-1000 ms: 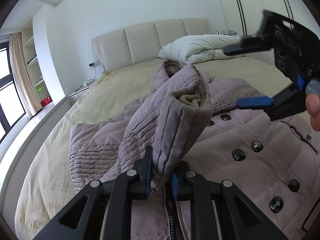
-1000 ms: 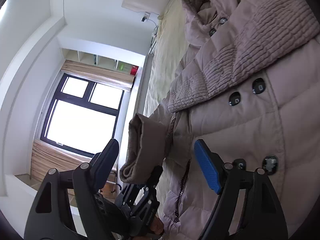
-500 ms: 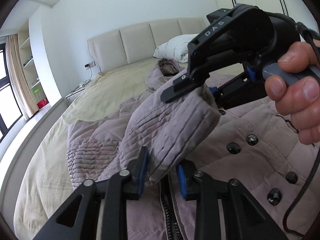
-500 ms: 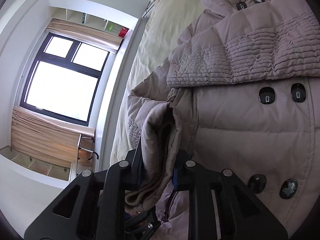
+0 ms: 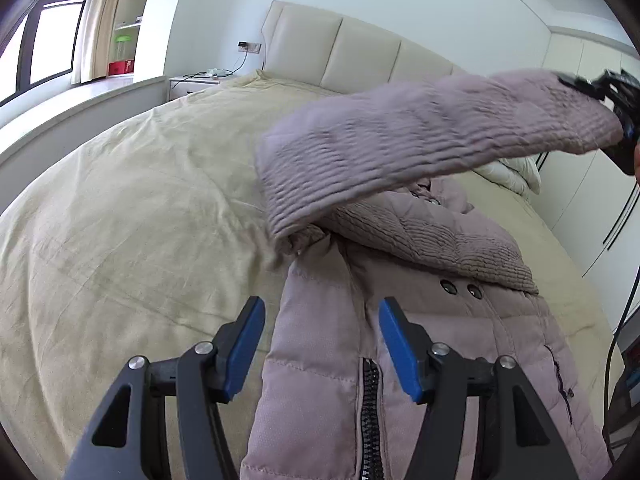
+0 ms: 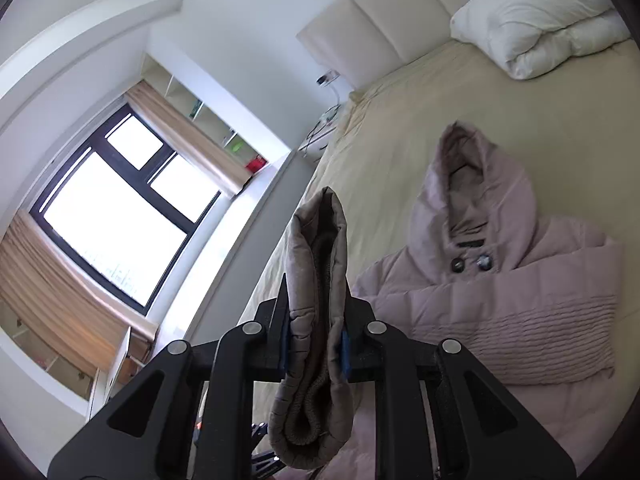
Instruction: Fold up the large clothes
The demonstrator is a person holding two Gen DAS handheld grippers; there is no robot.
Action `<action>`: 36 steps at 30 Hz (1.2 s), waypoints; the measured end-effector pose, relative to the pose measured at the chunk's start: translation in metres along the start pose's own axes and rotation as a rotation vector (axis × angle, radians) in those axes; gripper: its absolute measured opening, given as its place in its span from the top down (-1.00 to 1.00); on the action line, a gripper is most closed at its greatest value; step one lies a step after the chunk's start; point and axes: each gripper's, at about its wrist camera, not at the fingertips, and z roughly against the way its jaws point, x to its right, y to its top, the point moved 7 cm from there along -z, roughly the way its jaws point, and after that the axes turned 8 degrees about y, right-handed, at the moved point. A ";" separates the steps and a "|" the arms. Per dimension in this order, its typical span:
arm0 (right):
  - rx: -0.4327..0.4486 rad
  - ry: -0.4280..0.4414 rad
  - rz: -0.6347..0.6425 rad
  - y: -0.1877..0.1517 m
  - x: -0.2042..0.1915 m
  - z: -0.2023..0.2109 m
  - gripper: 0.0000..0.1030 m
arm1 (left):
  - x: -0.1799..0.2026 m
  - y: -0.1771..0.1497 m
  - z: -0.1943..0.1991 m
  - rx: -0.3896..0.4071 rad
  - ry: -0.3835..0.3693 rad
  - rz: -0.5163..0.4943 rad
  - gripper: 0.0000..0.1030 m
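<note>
A mauve quilted hooded coat (image 5: 400, 360) lies front-up on the bed, also in the right wrist view (image 6: 500, 312), with one sleeve folded across its chest. My right gripper (image 6: 314, 346) is shut on the cuff of the other sleeve (image 6: 316, 320) and holds it lifted; in the left wrist view this sleeve (image 5: 420, 148) stretches in the air to the right gripper (image 5: 616, 120) at the upper right. My left gripper (image 5: 322, 344) is open and empty, above the coat's left edge near the zipper (image 5: 368, 420).
The bed (image 5: 120, 240) has a beige cover and a padded headboard (image 5: 340, 52). A white pillow (image 6: 540, 20) lies by the headboard. A window ledge and nightstand (image 5: 192, 84) are on the left; wardrobe doors (image 5: 592, 200) on the right.
My left gripper let go of the sleeve cuff and opened. My right gripper closed on the cuff and lifted the sleeve up and to the right.
</note>
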 end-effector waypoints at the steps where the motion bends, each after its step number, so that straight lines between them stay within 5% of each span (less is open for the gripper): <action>1: 0.021 -0.032 -0.008 0.009 0.017 0.012 0.66 | 0.000 0.001 -0.002 -0.005 0.002 0.003 -0.21; 7: 0.081 -0.234 -0.185 0.017 0.163 0.066 0.66 | 0.009 0.014 -0.025 -0.031 0.031 -0.034 -0.26; 11: 0.082 -0.233 -0.333 -0.015 0.232 0.067 0.66 | 0.030 0.025 -0.052 -0.027 0.069 -0.108 -0.28; 19: 0.141 -0.143 -0.320 -0.005 0.213 0.070 0.66 | 0.038 0.038 -0.112 -0.061 0.167 -0.148 -0.29; 24: 0.142 -0.154 -0.267 0.005 0.187 0.068 0.67 | 0.013 0.057 -0.118 -0.027 0.180 -0.016 -0.28; 36: 0.090 -0.307 -0.428 -0.056 0.287 0.031 0.67 | -0.024 0.033 -0.136 -0.092 0.215 0.111 -0.20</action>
